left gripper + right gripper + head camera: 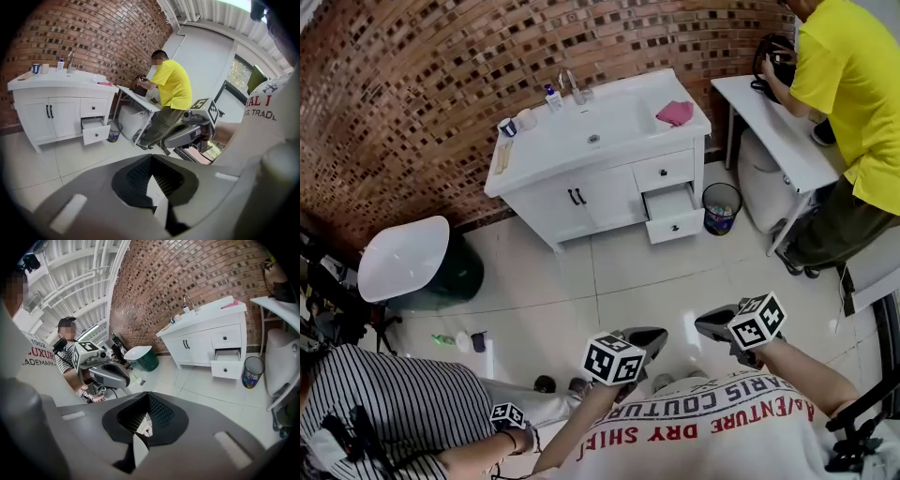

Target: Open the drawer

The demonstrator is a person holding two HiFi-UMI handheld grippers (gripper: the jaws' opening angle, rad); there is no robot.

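Left tool (652,337): clenched, jaws pressed tip to tip with nothing between them; held up near the person's chest, touching nothing.
Right tool (706,324): clenched too, and empty; just right of the left one, pointing toward the far wall.
Gap to the work: both tools are well apart from the cabinet, with floor tiles between.
Cabinet (581,199): white, standing against the far brick wall; its bench top has a basin, and a pink cloth (675,112) lies at the right end.
Top drawer (649,176): right part of the cabinet, beside the double doors; the front sits flush, so it is shut.
Bottom drawer (672,220): directly beneath, already standing partly out, with its inside showing from above.
Which one: my guess is that the shut top drawer is the one wanted, though the bottom one could be pulled further.
Handling: a stiff, boxy front, probably light. It should slide straight toward the near side and hardly looks fragile.
Where to grip: the small dark knob (664,172) in the middle of the front. It is little and smooth, so a loose pinch may slip off.
Tool needs: the jaws must part first, then close round the knob.
Watch for: a bin (721,208) standing just right of the bottom drawer.
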